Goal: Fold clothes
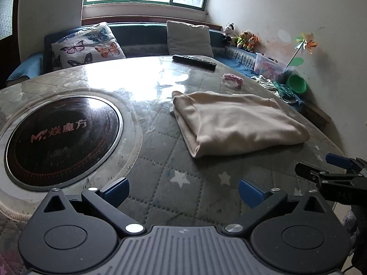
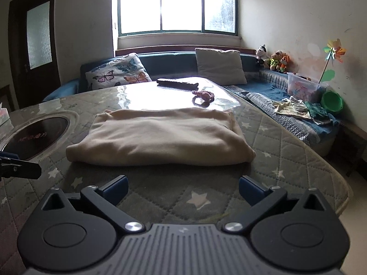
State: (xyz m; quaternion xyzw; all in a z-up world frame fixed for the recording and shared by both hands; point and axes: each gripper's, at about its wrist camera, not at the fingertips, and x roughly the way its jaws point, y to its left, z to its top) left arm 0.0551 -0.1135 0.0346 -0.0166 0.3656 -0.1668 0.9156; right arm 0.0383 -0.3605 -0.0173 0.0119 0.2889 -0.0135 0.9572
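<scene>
A cream garment (image 1: 238, 121) lies folded in a flat rectangle on the quilted star-pattern table cover (image 1: 160, 151); it also shows in the right wrist view (image 2: 160, 135). My left gripper (image 1: 183, 191) is open and empty, above the table in front of and left of the garment. My right gripper (image 2: 183, 189) is open and empty, just short of the garment's near edge. The right gripper's fingers (image 1: 321, 171) show at the right edge of the left wrist view. A fingertip (image 2: 20, 167) of the left gripper shows at the left edge of the right wrist view.
A round black induction cooktop (image 1: 62, 137) is set in the table at the left. A black remote (image 1: 195, 61) and a pink hair tie (image 1: 232, 79) lie at the far side. Behind is a sofa with a butterfly pillow (image 1: 87, 45), small clothes (image 2: 296, 110) and a green bowl (image 2: 332, 102).
</scene>
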